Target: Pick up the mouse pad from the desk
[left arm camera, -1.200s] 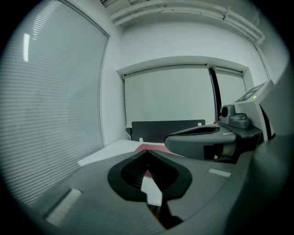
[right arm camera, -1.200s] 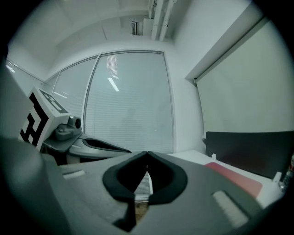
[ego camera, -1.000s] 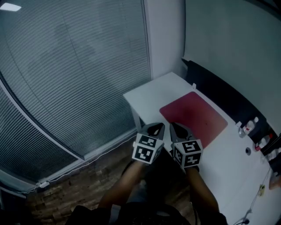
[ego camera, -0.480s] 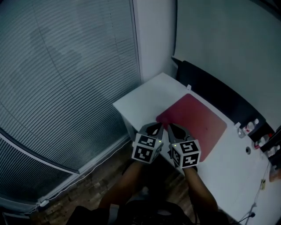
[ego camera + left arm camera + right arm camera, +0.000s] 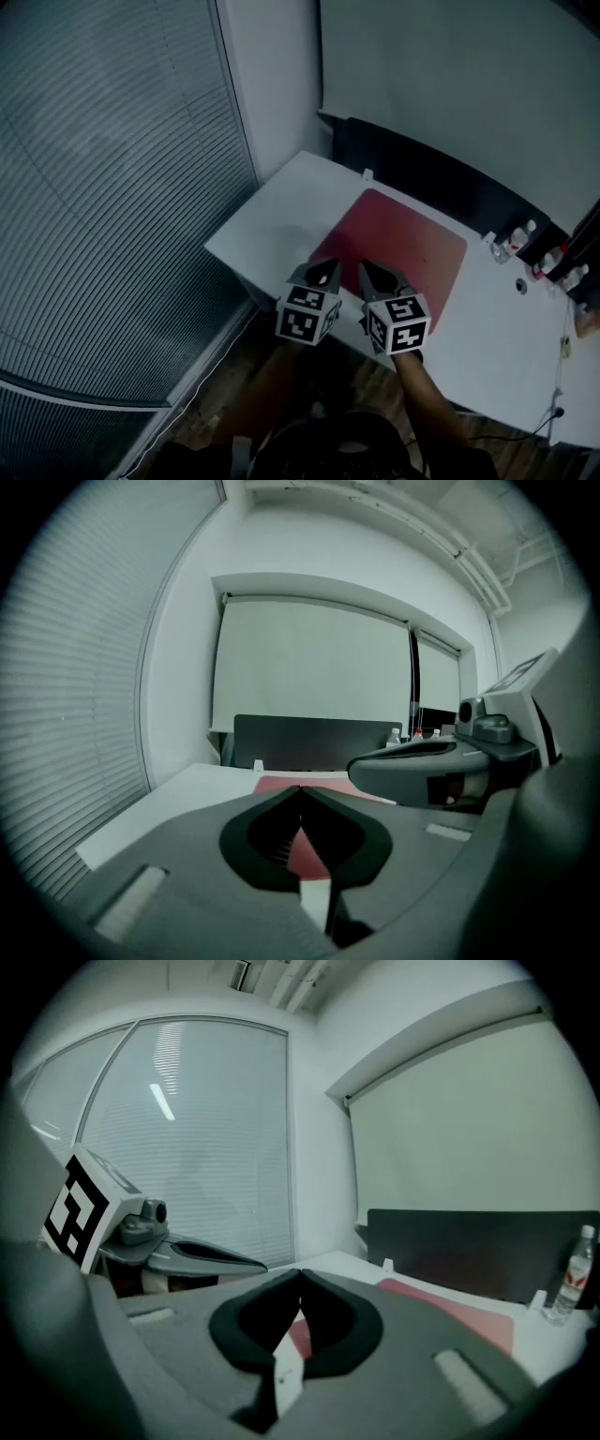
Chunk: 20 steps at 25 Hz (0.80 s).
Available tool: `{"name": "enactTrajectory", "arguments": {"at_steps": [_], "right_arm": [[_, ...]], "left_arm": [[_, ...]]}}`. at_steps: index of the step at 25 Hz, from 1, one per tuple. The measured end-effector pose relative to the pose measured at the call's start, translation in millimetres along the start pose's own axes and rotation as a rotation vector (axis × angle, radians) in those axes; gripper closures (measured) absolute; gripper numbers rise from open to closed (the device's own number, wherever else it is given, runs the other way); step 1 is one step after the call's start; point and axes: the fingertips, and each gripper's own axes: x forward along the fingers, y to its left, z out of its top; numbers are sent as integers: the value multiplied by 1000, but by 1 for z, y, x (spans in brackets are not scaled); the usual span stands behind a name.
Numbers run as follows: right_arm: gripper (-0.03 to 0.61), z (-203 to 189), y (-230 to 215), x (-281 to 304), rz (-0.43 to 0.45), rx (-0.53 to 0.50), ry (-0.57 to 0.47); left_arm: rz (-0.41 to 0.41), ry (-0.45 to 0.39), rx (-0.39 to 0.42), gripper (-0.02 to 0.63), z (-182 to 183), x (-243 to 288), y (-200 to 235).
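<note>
Mouse pad point(image 5: 398, 246): red, rectangular, lying flat on the white counter point(image 5: 267, 220). Its long axis runs parallel to the dark back panel point(image 5: 422, 169), upper left to lower right in the head view. The near edge is partly hidden behind the claws. Left claw point(image 5: 329, 266) and right claw point(image 5: 365, 268): both clenched, nothing held, side by side at the pad's near edge; contact with the pad cannot be told. Bottles point(image 5: 518, 234): far right, labels illegible.
</note>
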Motion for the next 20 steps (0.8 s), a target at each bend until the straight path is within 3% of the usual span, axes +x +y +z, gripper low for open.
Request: {"name": "enactTrajectory", "arguments": {"at_steps": [6,20], "right_arm": [[577,-7,-47,-9,-94,78,7],[577,-60,-140,10,-264,171,51]], "left_arm": [[-73,44,40,609,9,34,-13],[-187,106,68,609,-18,129,-15]]}}
